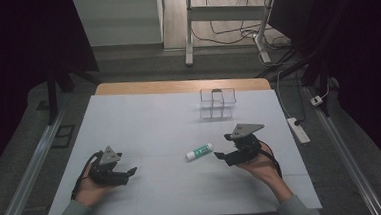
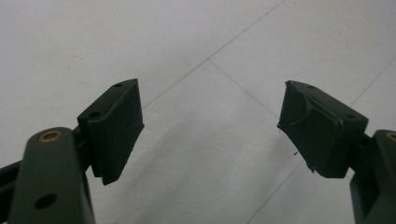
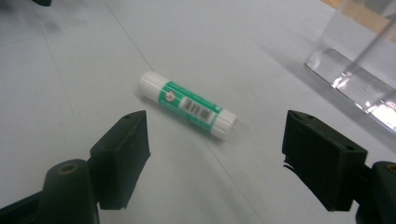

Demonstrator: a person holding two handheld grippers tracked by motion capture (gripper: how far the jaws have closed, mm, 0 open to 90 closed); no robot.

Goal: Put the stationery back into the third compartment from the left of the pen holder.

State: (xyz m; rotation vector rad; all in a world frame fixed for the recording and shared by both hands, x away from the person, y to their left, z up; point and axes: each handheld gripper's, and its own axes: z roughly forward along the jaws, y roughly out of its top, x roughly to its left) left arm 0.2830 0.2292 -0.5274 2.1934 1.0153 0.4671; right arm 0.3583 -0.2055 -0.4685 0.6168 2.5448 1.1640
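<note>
The likeliest slip from here is that the glue stick (image 3: 187, 103), a round tube lying on its side on the counter (image 1: 144, 120), rolls or skids away if one pad of the right tongs (image 3: 215, 156) nudges it before the other, or if the jaws meet it across its length instead of its width. The stick lies just ahead of the right tongs, whose jaws stand apart with nothing between them, and seemingly somewhat slantwise to their line. The left tongs (image 2: 210, 126), also released and empty, rest well apart from it over bare counter, while the clear organizer (image 1: 218, 104) stands beyond.
</note>
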